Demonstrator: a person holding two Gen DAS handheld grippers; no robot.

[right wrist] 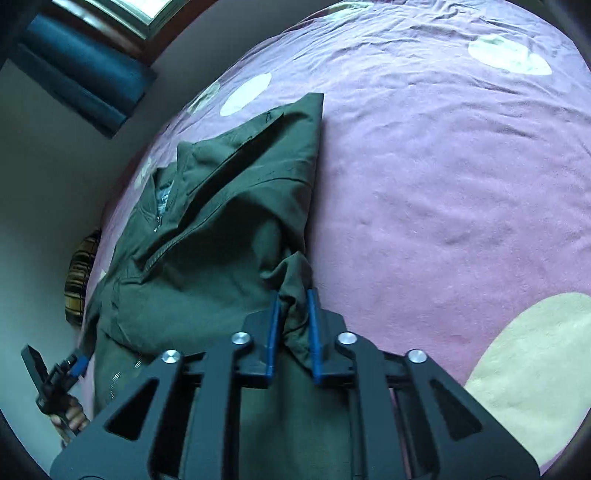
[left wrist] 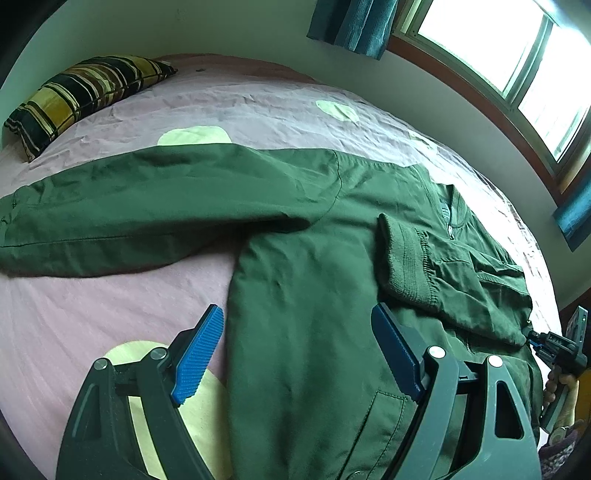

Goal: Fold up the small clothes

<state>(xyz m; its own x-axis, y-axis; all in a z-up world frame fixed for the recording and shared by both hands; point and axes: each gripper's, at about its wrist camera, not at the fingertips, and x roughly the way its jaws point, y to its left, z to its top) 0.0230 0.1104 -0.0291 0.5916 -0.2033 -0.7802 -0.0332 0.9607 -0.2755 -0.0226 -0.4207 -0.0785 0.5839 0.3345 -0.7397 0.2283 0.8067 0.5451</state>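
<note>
A dark green jacket [left wrist: 303,280] lies spread on the bed. One sleeve [left wrist: 122,218] stretches out to the left. The other sleeve is folded over the chest, its ribbed cuff [left wrist: 406,258] near the collar. My left gripper [left wrist: 295,332] is open, its blue pads astride the jacket's left side edge. My right gripper [right wrist: 291,325] is shut on a bunched fold of the jacket [right wrist: 221,206] at its right edge. The right gripper also shows at the far right of the left wrist view [left wrist: 532,338], pinching the fabric. The left gripper shows at the lower left of the right wrist view [right wrist: 75,363].
The bed has a pink sheet [left wrist: 92,317] with pale green dots. A striped pillow [left wrist: 74,99] lies at the far left corner. A window [left wrist: 517,55] and teal curtains [left wrist: 351,22] are on the wall behind the bed.
</note>
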